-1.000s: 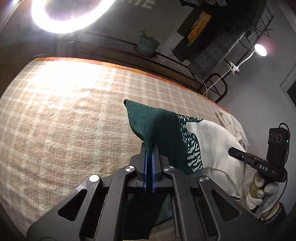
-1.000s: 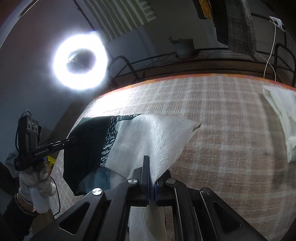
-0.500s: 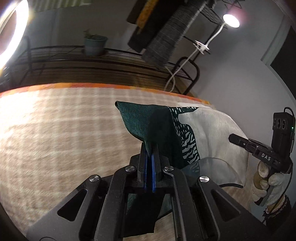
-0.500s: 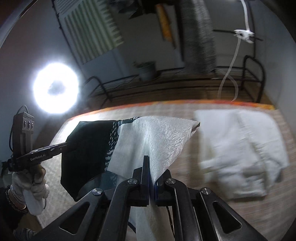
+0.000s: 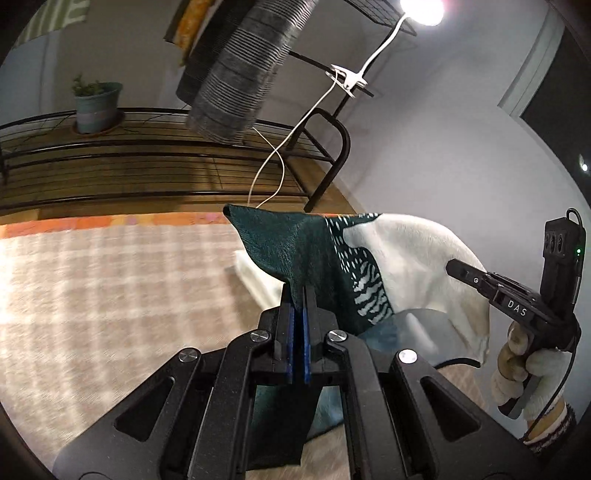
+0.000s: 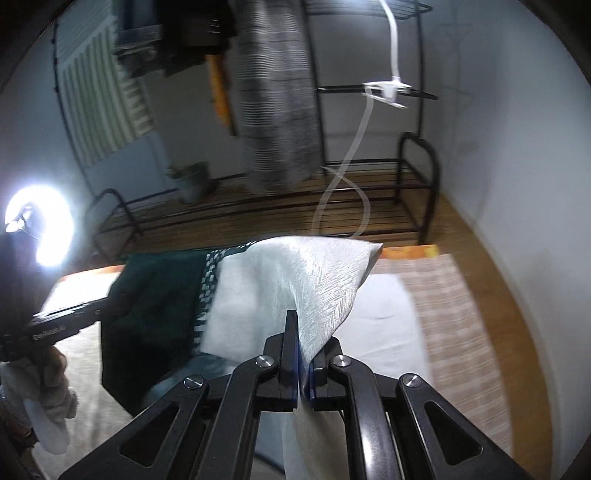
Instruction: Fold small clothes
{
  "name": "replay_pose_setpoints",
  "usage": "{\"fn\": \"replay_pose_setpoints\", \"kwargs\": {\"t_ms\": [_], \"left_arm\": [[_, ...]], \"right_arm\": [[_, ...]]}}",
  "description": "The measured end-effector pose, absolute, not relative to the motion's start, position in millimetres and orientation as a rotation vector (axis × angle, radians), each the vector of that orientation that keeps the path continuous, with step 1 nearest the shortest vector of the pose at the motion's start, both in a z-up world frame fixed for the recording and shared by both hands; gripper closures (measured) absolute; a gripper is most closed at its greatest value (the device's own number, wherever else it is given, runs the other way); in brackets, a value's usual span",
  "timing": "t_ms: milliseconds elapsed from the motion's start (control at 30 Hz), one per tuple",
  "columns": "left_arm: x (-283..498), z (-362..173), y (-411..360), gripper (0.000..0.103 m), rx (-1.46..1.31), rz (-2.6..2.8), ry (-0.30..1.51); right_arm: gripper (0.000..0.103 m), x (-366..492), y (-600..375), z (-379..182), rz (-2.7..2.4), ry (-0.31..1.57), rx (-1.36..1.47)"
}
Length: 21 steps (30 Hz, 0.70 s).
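Holding one garment [image 5: 314,254] above the checked bedspread [image 5: 110,288], we pinch its green corner in our left gripper [image 5: 298,295] and its white corner in our right gripper [image 6: 301,332].

A home room, likely a bedroom – checked bedspread [image 5: 110,280], black metal rack [image 5: 155,162] with hung clothes [image 5: 240,70], potted plant [image 5: 94,105], clip lamp [image 5: 421,7], ring light [image 6: 44,229] – plain walls.

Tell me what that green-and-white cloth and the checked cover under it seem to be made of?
The green-and-white cloth looks like a soft woven textile with a slight sheen: the white part shows a raised herringbone weave, and it drapes limply from both grippers. The checked cover looks like matte woven cotton or similar, beige plaid with an orange border; motion blur hides its weave.
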State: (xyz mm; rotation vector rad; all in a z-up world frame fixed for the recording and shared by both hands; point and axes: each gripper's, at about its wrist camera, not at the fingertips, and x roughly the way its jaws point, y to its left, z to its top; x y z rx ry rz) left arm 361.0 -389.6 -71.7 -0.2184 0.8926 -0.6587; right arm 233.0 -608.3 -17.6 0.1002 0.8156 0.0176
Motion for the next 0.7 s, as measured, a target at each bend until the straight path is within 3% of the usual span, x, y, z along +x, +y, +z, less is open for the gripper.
{"fn": "replay_pose_setpoints", "kwargs": {"t_ms": [367,700], "left_arm": [[393,-109,-424,0.102,-0.283,-0.636,0.975],[378,-39,-416,0.102,-0.297,-0.706,0.861]], "right_arm": [[0.102,277,-651,-60,-0.064,0.871,0.091],[0.103,271,-659,-6,0.001,0.776,0.098]]}}
